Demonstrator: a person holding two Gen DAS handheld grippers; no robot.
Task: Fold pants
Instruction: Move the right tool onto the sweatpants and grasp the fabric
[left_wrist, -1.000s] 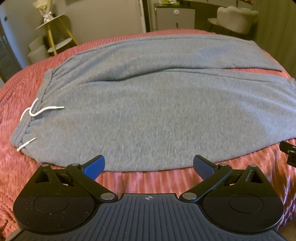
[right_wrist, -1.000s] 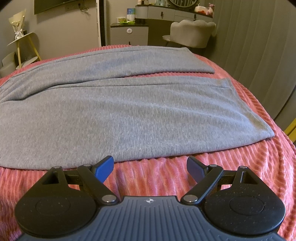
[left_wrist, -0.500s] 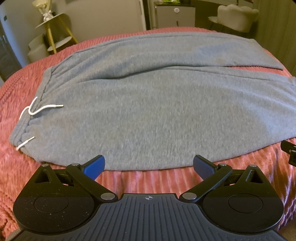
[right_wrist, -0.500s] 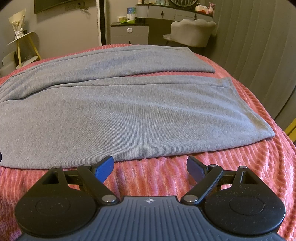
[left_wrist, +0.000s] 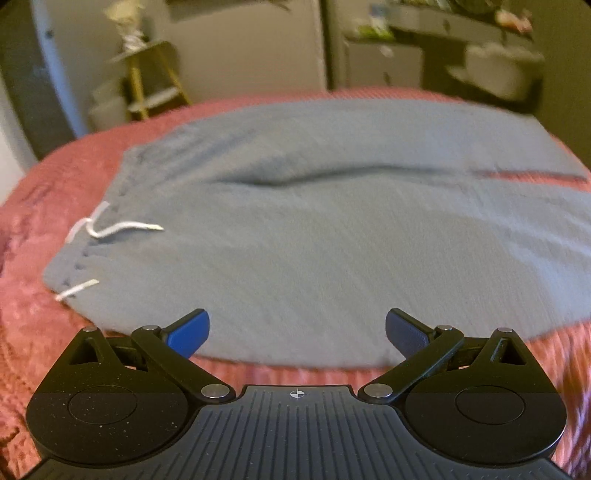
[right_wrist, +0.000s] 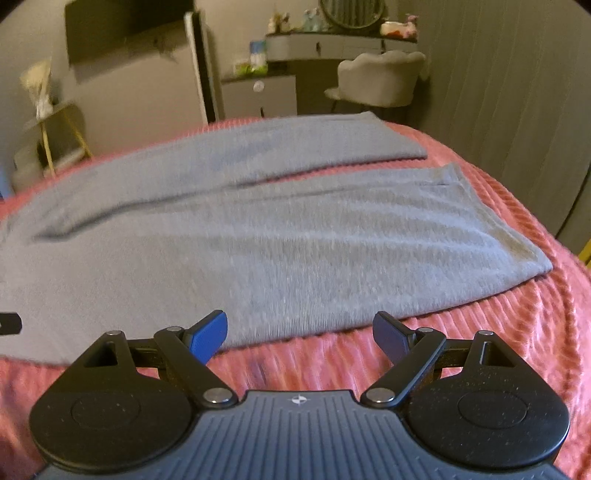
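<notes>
Across the pink ribbed bed cover (right_wrist: 480, 332) the grey pants (left_wrist: 332, 251) lie spread flat and full length, waistband toward the left and the two leg ends toward the right, so by the look of it no fold has been made yet and the whole job is ahead. Both legs lie side by side, the far leg (right_wrist: 295, 147) parted from the near leg (right_wrist: 332, 251) by a narrow strip of cover near the hems and by a shallow crease closer to the seat. At the waistband (left_wrist: 92, 236) a white drawstring (left_wrist: 118, 230) trails loose on the cloth, one end curled, the other poking out lower down. Judging from this, a first fold would likely bring one leg over the other, then halve the length. Each tool is held low, just off the near edge of the pants and aimed across them. On the left tool (left_wrist: 297, 328) the jaws are spread wide and grip nothing, hanging over the hem near the hip. For the right tool (right_wrist: 299, 330) the jaws are likewise spread and empty, hovering over bare cover beside the near leg. Both views are blurred, so fine detail of the cloth cannot be read.
</notes>
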